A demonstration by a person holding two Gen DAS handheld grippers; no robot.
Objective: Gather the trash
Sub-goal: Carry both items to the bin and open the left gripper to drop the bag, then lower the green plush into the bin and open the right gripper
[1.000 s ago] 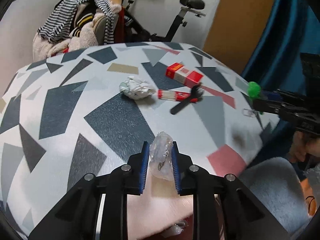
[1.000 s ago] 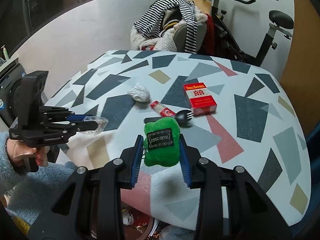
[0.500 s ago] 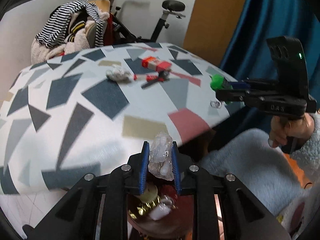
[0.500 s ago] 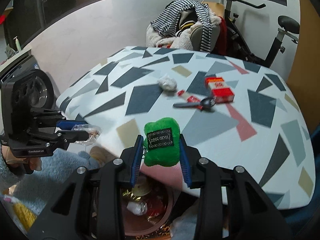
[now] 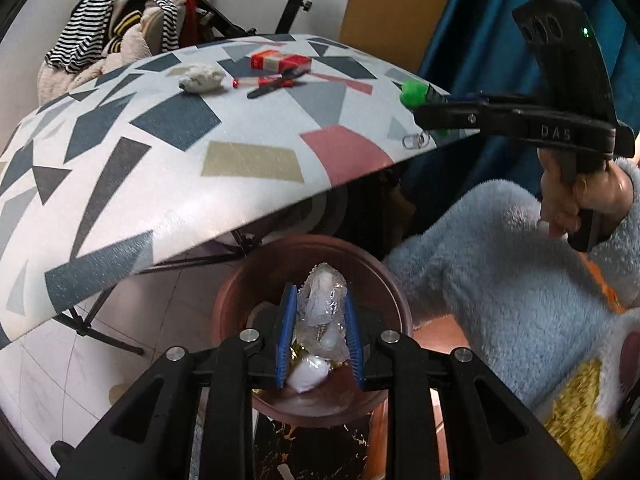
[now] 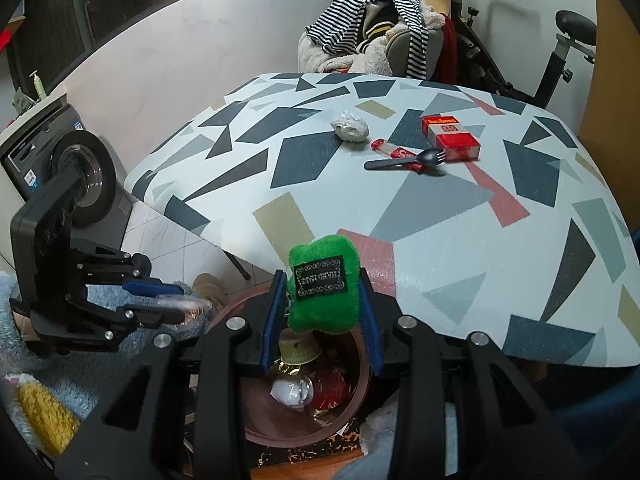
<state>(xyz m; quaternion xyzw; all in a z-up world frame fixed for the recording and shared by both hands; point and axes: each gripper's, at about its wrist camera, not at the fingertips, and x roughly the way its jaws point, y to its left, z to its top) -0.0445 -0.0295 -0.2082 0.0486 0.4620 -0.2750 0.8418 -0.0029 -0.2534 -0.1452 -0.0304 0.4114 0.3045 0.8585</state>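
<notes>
Trash bin [image 5: 394, 300], a brown round tub, sits on the floor below the near table [image 5: 168, 200] edge, partly filled. Left gripper [image 5: 320, 334] is directly above it, jaws narrow and pressing a crumpled clear plastic wrapper [image 5: 322, 312]. Right gripper [image 6: 322, 312] is over the bin's rim, clamped on a green plush patch [image 6: 324, 284]. Recommended: open the left jaws fully while centred over the tub so the light film falls clear of the pads; then bring the right load inward before releasing. Remaining on the table: tissue wad [image 6: 350, 127], red box [image 6: 450, 136], black spork [image 6: 404, 160].

Bin [image 5: 400, 300] on floor, before table [image 5: 248, 160].
</notes>
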